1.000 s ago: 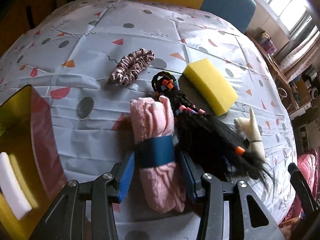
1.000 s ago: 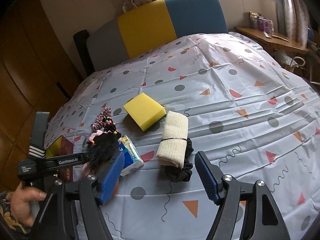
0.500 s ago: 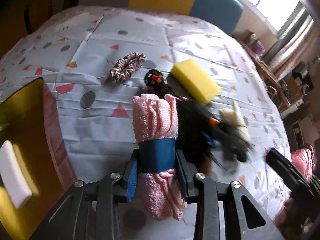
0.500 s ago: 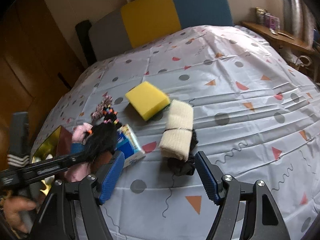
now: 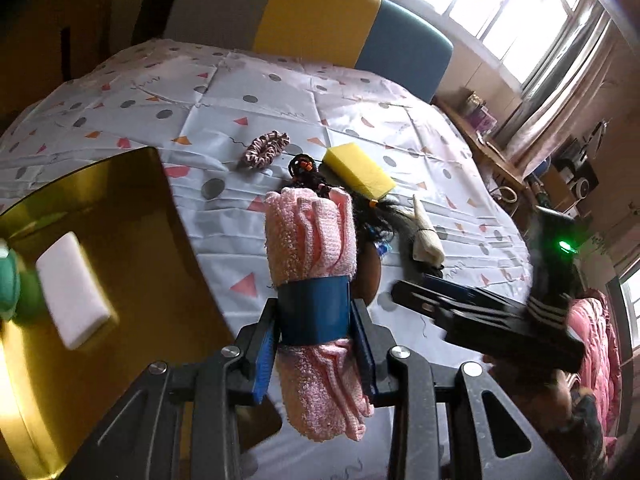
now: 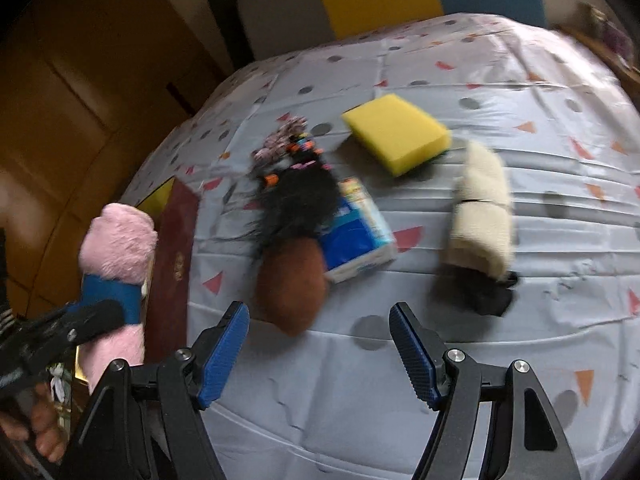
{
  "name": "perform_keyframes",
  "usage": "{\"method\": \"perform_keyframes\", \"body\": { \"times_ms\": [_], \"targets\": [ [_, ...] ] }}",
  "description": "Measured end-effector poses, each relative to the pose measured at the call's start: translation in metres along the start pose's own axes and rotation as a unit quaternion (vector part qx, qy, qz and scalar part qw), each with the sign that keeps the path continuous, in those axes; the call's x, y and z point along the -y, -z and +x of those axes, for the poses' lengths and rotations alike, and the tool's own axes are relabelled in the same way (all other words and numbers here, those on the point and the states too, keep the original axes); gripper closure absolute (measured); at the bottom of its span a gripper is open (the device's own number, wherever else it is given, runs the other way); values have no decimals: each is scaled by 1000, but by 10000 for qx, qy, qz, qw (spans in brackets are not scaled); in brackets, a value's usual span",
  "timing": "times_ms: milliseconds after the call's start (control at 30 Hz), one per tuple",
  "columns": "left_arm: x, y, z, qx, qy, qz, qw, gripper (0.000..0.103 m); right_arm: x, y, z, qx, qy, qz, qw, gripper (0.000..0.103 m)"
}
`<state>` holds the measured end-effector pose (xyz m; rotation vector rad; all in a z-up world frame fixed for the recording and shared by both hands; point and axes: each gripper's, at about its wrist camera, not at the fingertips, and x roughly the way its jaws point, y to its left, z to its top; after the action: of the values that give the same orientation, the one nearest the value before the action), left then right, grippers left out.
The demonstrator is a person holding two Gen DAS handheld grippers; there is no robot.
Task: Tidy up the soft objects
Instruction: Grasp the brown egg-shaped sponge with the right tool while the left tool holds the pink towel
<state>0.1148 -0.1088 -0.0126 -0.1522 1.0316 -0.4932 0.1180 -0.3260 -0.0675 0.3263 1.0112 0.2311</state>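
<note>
While the left gripper [image 5: 316, 344] pinches the pink rolled towel [image 5: 312, 248] at its blue band [image 5: 314, 308], the blue-padded fingers [image 5: 264, 356] press on either side of that band, and the roll stands up between them, lifted clear of the worktop [image 5: 248, 120]. From the right wrist view the same pink roll [image 6: 116, 248] hangs at the far left, beside the dark red wall of the yellow box [image 6: 172, 256]. Just left of the gripped towel lies the box's yellow interior [image 5: 100, 216], with a white foam block [image 5: 72, 288] and a blurred green thing [image 5: 10, 284] in it.

Over on the other side, the right gripper [image 6: 320, 356] holds nothing; its fingers [image 6: 412, 356] stand wide apart above the patterned cloth. Directly ahead of them rests a brown rounded object [image 6: 290, 284], touching a black hairpiece with coloured beads [image 6: 296, 196]. A blue and white tissue pack [image 6: 360, 232] sits against the hairpiece on its right. Farther right lies a cream rolled towel [image 6: 480, 208] tied with a thin band, its near end over a black scrunchie [image 6: 490, 296]. Beyond the pack rests a yellow sponge [image 6: 396, 132]. A pink scrunchie [image 5: 266, 148] lies farther back on the worktop, near the beaded end of the hairpiece. Behind the worktop stands a chair back in grey, yellow and blue [image 5: 320, 36].
</note>
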Motion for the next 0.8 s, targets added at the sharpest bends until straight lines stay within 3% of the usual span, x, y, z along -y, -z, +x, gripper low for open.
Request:
{"method": "perform_keyframes", "body": {
  "times_ms": [200,233,300,400,600,800],
  "targets": [
    [-16,18,-19,42,24,-138,9999,69,-21,-3,37,-250,254,-52,9994,31],
    [-20,21,-20,41,30,-182,9998,69,-22,-4,41,-265,312,-21,9992,37],
    [-27,26,-24,41,24,-260,9997,69,-21,-5,47,-254,315,103,9991,59],
    [-36,31,-31,69,24,-362,9993,69,-20,-6,45,-173,334,202,9991,69],
    [-47,37,-42,173,70,-467,9987,69,-23,6,25,-533,-199,91,9983,70],
    [-55,43,-45,186,119,-586,9980,69,-8,33,20,-1024,38,-55,9947,66]
  ]
}}
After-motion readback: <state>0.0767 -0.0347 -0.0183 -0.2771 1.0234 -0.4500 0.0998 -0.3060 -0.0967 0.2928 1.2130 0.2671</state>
